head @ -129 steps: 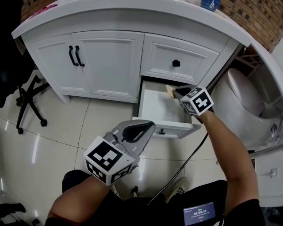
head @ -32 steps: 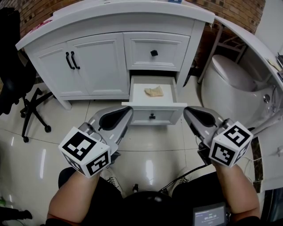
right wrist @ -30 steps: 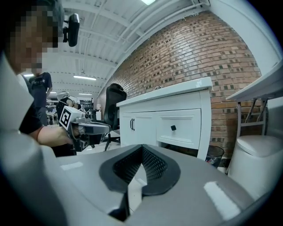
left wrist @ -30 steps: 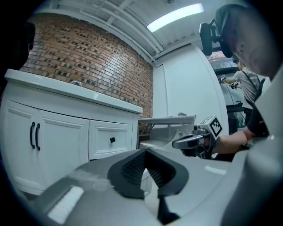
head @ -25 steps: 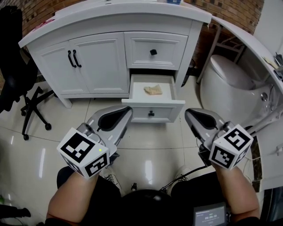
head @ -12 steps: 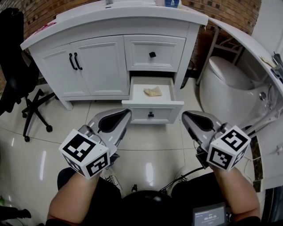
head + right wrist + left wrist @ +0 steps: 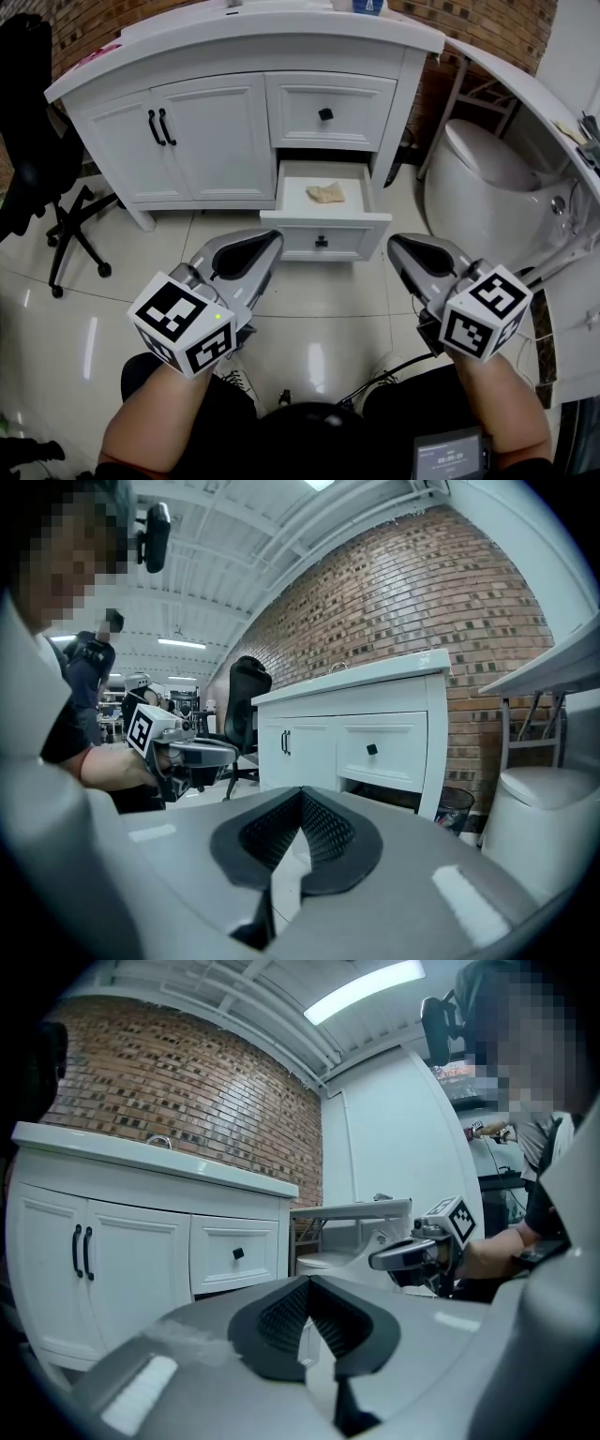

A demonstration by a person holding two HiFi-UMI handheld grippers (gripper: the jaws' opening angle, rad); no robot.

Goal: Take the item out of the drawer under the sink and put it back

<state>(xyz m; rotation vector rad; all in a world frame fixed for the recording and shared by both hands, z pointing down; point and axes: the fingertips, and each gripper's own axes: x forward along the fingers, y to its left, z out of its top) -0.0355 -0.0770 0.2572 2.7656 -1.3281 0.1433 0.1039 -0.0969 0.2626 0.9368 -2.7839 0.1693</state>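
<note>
Both grey two-jaw grippers, the left gripper [image 7: 272, 239] and the right gripper [image 7: 396, 246], have their jaws pressed together on nothing and hang over the tiled floor, short of the drawer. The small tan crumpled scrap [image 7: 326, 193] lies loose in the middle of the open white lower drawer [image 7: 323, 222]. A hard or off-centre shove on the front could slide the scrap rearward, or rack the drawer in the white vanity cabinet [image 7: 225, 131]. The scrap looks light, wrinkled and soft (cloth or paper, I cannot tell). A white toilet [image 7: 487, 187] stands to the right.
</note>
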